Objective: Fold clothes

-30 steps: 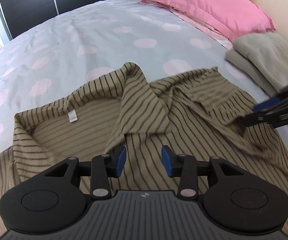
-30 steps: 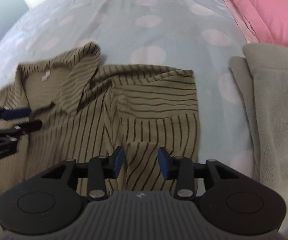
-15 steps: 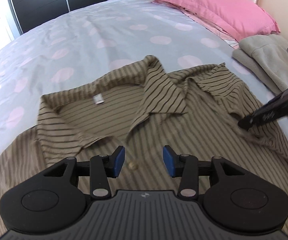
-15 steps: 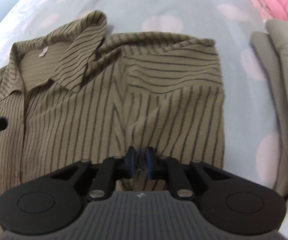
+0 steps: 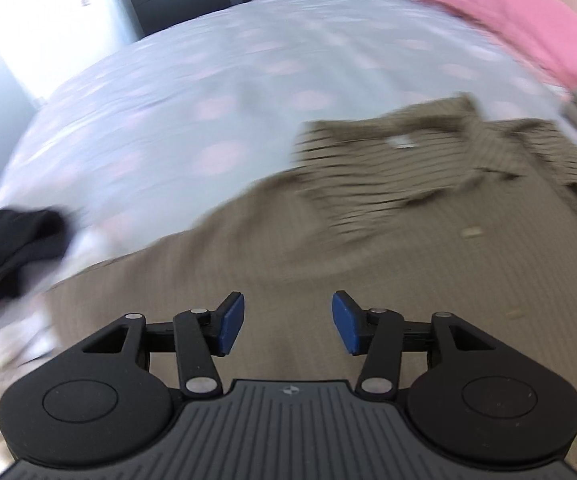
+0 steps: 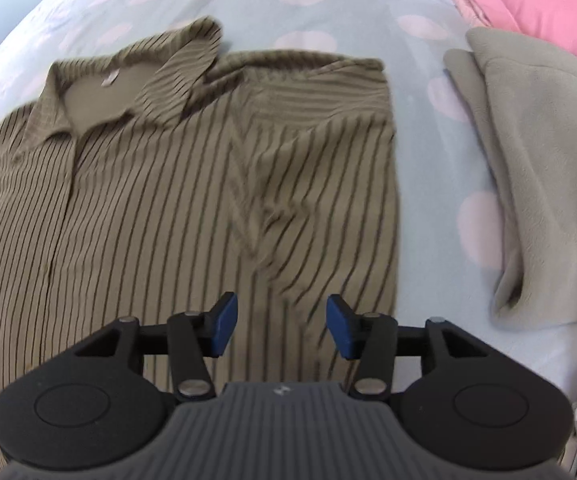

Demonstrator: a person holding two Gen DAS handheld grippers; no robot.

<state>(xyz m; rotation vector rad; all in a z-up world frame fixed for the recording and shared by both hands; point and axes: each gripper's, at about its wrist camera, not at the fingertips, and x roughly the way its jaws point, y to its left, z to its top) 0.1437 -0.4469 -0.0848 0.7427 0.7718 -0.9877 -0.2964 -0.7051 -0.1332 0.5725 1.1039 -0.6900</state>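
Beneath each spread hand-held gripper (image 6: 276,326) lies the striped shirt (image 6: 160,208).

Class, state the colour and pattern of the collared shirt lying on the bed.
The shirt is olive-tan with thin dark stripes, clearest in the right wrist view.

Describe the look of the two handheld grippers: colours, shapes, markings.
The left gripper and right gripper look identical: matte black linkage arms with silver pivot pins, two blue pads on the fingertips, a round black disc housing on each side, and a ribbed dark grey body between them bearing a small pale emblem. No cables, hands or sleeves show.
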